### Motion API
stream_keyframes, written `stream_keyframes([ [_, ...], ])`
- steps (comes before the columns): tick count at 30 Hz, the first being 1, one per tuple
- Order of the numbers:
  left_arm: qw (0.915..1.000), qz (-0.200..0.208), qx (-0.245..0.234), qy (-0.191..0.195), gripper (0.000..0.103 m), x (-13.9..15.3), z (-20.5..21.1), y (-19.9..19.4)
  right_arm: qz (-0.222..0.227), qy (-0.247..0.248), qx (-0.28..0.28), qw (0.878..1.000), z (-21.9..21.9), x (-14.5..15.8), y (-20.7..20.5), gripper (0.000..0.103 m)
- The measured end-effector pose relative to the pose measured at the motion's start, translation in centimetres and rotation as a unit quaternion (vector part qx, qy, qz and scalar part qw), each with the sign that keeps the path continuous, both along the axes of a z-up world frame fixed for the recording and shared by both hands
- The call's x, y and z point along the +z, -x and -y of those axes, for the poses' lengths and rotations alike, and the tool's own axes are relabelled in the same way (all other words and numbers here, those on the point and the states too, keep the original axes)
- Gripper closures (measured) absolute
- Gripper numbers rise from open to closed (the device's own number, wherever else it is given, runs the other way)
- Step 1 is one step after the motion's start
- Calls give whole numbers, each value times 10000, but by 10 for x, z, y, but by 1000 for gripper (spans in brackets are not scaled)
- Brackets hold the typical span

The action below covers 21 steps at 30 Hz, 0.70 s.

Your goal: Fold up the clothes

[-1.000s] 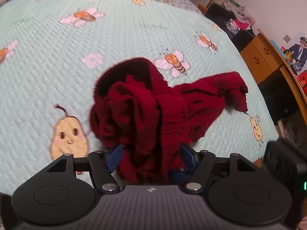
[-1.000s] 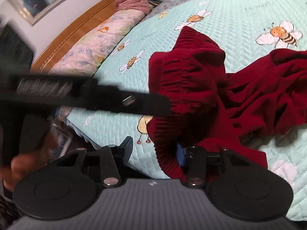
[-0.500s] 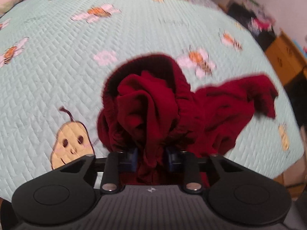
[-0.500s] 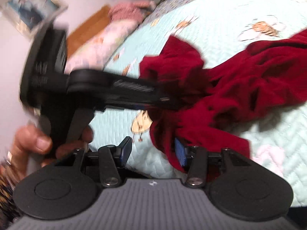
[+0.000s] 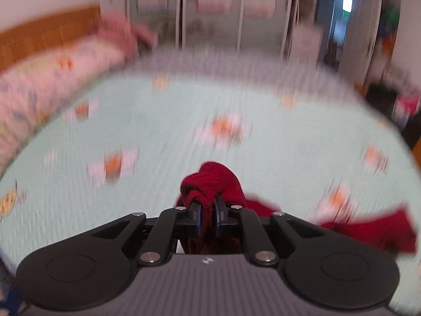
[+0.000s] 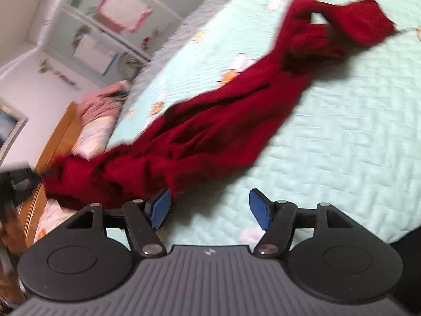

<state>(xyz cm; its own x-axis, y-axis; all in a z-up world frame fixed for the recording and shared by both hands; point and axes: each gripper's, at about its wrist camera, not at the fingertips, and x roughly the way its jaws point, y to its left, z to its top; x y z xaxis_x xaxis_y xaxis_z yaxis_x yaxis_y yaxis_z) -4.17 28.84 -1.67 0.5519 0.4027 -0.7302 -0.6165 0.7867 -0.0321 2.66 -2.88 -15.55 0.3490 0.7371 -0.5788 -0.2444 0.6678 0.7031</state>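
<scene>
Currently: left gripper (image 5: 208,212) clamped on a bunched fold of the dark red knit garment (image 6: 223,121), blue pads (image 5: 198,217) pinching fabric between them. Garment stretched out in a long band across the mint-green quilted bedspread with bee prints (image 6: 342,142), far end lying crumpled on the bed, near end lifted toward the left gripper's side. Right gripper (image 6: 210,208) spread wide, holding nothing, just above the bedspread; left blue pad (image 6: 159,206) right beside the garment's edge. Left view heavily motion-blurred.
</scene>
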Motion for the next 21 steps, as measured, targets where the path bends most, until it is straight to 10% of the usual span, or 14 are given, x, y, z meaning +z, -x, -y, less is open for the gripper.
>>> stream_keyframes([
  [8, 9936, -376, -453, 964, 64, -49, 4, 29, 147, 449, -675, 9966, 23, -8, -28, 35],
  [21, 9842, 177, -792, 1575, 50, -8, 13, 53, 1367, 1454, -1147, 9731, 34, -5, -93, 33],
])
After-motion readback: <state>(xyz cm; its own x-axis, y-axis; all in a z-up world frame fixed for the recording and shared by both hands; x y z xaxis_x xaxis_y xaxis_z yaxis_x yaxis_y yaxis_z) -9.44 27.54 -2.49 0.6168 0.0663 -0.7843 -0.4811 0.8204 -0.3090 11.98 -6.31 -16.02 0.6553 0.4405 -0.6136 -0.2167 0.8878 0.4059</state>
